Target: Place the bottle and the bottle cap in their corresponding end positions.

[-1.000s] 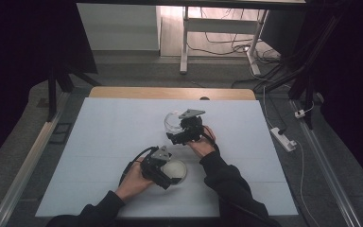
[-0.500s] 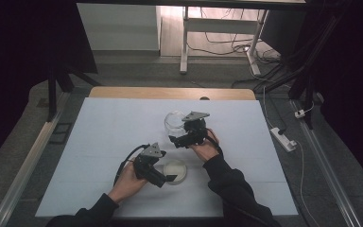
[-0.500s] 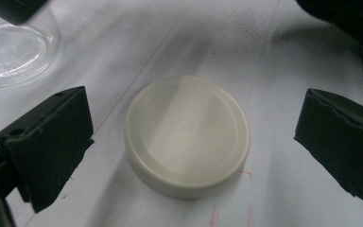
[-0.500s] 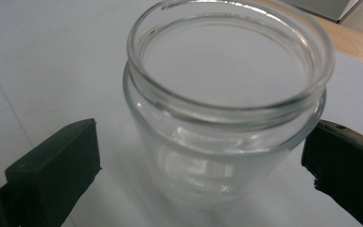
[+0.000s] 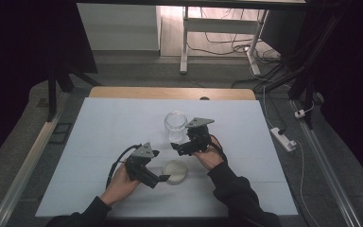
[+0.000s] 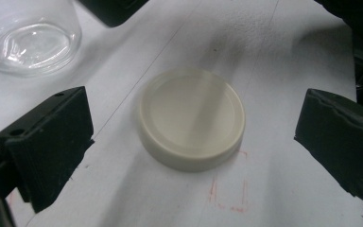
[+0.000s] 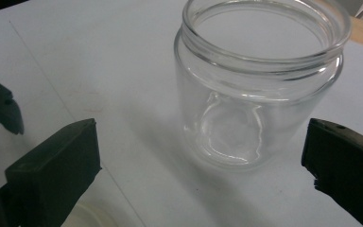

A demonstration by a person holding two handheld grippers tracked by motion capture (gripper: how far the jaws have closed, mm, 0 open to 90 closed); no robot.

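While both grippers gape wide and empty, the lid [image 6: 191, 124] lies flat and the jar [image 7: 260, 85] stands upright, mouth up.

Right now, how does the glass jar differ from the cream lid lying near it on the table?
The glass jar is clear and see-through; the cream lid is opaque. The jar stands tall and upright with its mouth open, while the lid is a low flat disc lying on the table. The jar sits ahead of the right gripper, the lid by the left gripper. Both are round, and neither is gripped.
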